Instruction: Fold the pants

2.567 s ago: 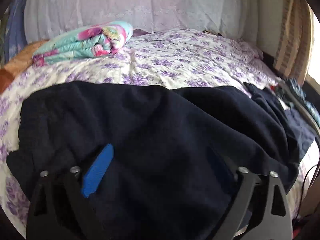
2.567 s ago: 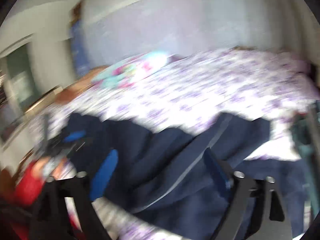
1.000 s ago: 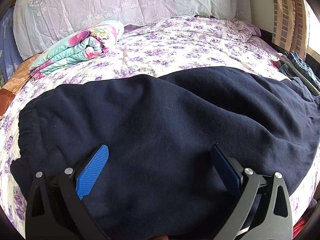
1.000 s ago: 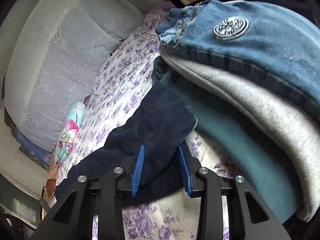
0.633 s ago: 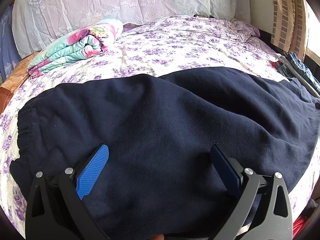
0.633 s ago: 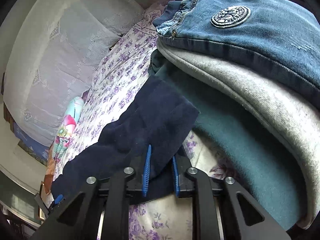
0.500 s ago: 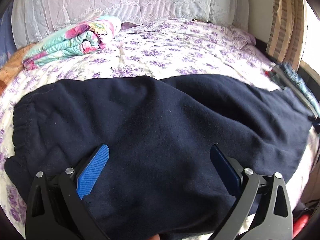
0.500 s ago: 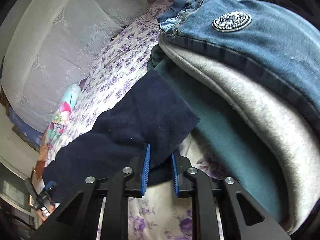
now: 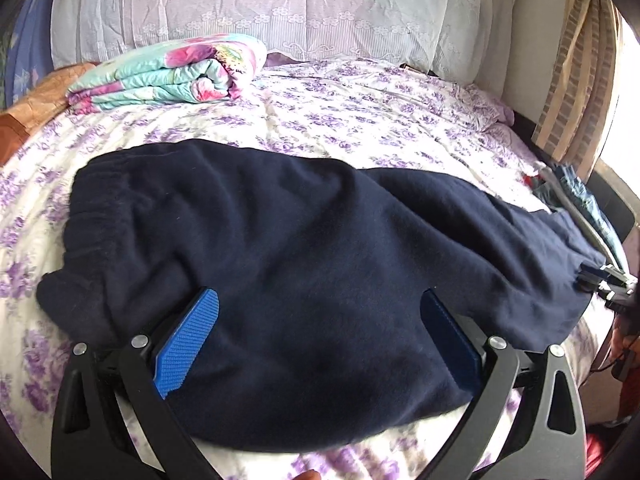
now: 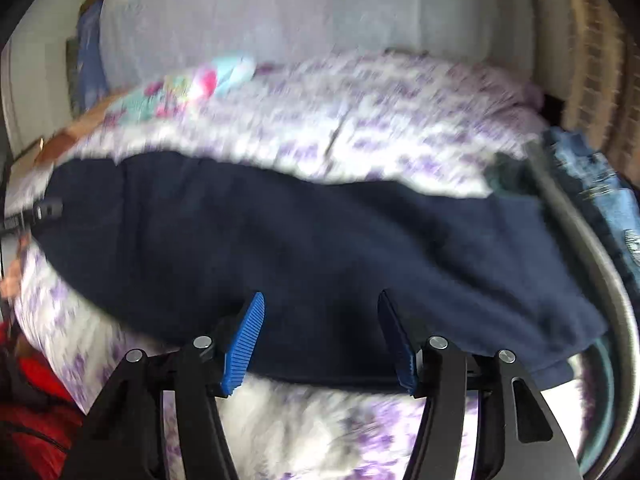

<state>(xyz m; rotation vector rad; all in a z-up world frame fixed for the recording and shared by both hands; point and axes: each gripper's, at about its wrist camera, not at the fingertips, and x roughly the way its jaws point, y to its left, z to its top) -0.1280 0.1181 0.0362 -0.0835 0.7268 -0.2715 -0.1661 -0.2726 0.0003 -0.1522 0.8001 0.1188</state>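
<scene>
Dark navy pants lie spread across the bed, waistband at the left, legs running to the right. My left gripper is open and empty, hovering over the near edge of the pants. The right wrist view is blurred by motion. In it the pants stretch across the bed and my right gripper is open and empty, over their near edge. The right gripper also shows small in the left wrist view at the leg end of the pants.
A floral purple bedsheet covers the bed. A folded colourful blanket lies at the back left. White lace pillows line the headboard. Folded jeans and other clothes sit past a metal rail at right.
My right gripper has let go of the pant leg, opened, and swung back to face across the bed. My left gripper has stayed open and pulled back a little.
</scene>
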